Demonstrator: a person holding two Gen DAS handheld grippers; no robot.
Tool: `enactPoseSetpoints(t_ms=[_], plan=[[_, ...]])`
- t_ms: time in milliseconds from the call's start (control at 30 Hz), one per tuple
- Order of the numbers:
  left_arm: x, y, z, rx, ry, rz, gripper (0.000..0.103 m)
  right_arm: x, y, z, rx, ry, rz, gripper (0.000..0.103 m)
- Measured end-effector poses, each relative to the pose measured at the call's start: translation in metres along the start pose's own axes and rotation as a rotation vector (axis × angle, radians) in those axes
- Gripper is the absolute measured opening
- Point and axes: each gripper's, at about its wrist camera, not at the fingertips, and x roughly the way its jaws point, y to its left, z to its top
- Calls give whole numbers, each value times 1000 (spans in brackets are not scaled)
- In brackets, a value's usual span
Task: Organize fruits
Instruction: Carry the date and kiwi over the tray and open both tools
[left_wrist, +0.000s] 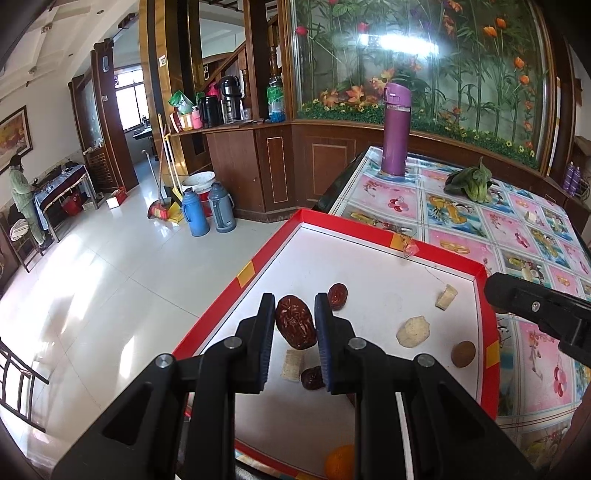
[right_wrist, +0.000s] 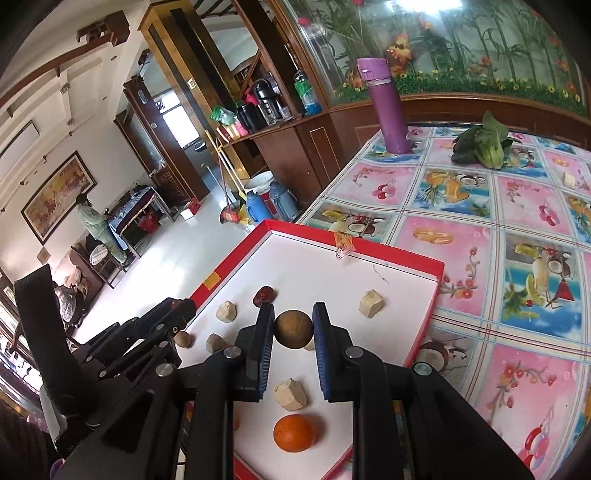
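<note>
A red-rimmed white tray lies at the table's left edge. My left gripper is shut on a large wrinkled red date, held just over the tray. Smaller dates, pale chunks and a brown round fruit lie on the tray floor. My right gripper is shut on a brown round fruit above the tray's middle. An orange, pale chunks and a red date lie around it. The left gripper's body shows at the tray's left rim.
A purple flask and a green leafy vegetable stand at the far end of the patterned tablecloth. The table drops off to the tiled floor on the left. A person stands far off.
</note>
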Motion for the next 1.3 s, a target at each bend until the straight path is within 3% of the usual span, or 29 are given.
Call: enactPoseSetpoints(t_ms=[500, 767, 1000, 1067, 1167, 1300], plan=[[48, -14, 3, 63, 90, 49, 24, 89, -11, 33, -52, 110, -53, 19], [63, -18, 2, 83, 141, 65, 24, 108, -13, 24, -55, 183, -82, 19], [70, -26, 1, 168, 190, 106, 25, 116, -13, 21, -60, 235, -127, 20], [70, -26, 3, 166, 203, 95, 30, 117, -10, 22, -80, 243, -140, 20], [73, -26, 5, 157, 229, 81, 50, 113, -10, 22, -62, 249, -122, 21], [56, -21, 7, 124, 183, 102, 56, 89, -14, 27, -39, 172, -112, 29]])
